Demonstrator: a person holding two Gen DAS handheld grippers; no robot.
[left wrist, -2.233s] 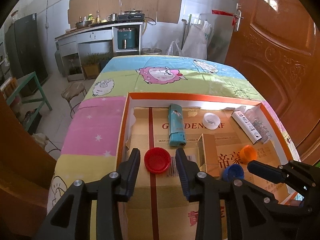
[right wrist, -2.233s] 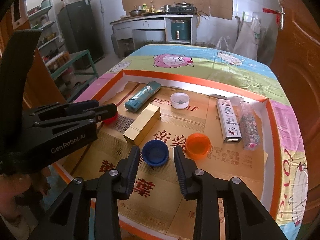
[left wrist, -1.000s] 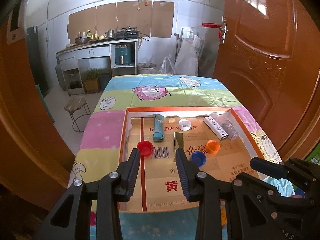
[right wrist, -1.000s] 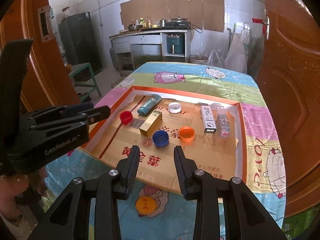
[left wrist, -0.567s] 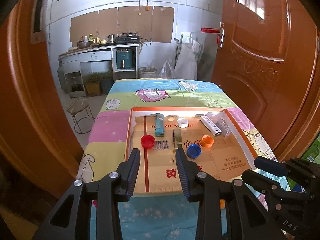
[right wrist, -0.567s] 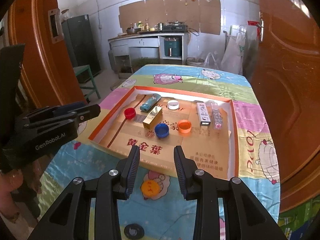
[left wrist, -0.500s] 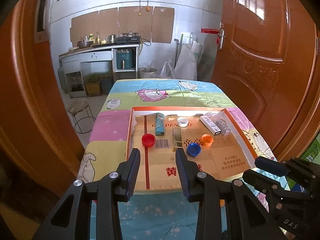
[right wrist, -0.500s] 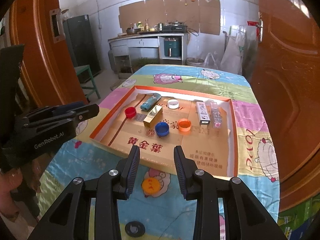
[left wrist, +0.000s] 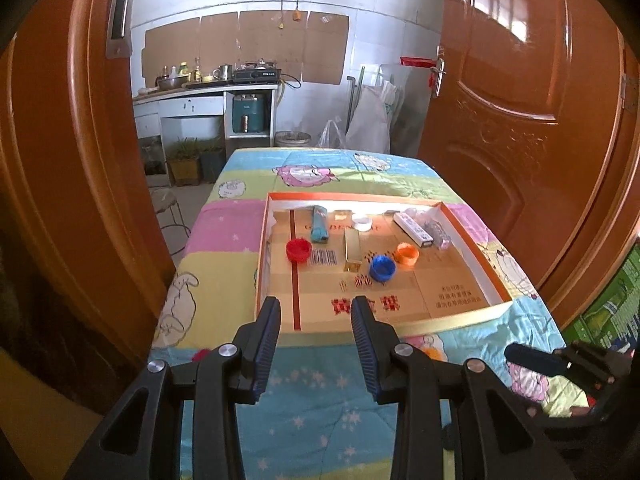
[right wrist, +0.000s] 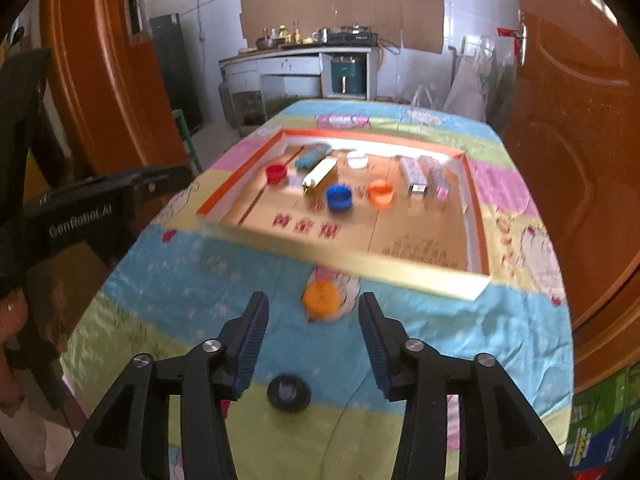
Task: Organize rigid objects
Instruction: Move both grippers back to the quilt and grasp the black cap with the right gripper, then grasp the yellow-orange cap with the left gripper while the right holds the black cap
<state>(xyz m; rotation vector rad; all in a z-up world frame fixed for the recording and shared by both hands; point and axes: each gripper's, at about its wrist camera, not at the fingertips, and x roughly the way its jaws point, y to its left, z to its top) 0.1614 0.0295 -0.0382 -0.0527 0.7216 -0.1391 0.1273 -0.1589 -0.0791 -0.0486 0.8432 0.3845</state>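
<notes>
A shallow orange-rimmed cardboard tray lies on a tabletop covered with a pastel cartoon-print cloth, and most of the small things sit inside it. Along its far side are a teal lighter-shaped case, a white cap, a white printed box and, just beside that, a clear patterned box. Nearer the middle a red cap sits toward the left wall, a gold rectangular box lies lengthwise next to a printed barcode, and a blue cap and an orange cap stand close together to its right. Outside the tray, on the cloth just before its near wall, lies a yellow-orange lid, and closer still a black lid; both are blurred in the right wrist view. The left gripper hangs over the near edge of the tabletop with its jaws parted and nothing between them, short of the tray. The right gripper is opening its jaws, which stand wide and grip nothing; the yellow-orange lid shows in the gap ahead of the tips and the black lid lies on the cloth below, between the finger bases, neither one touched. At the left edge of the right wrist view a person's hand holds the left gripper's black body.
</notes>
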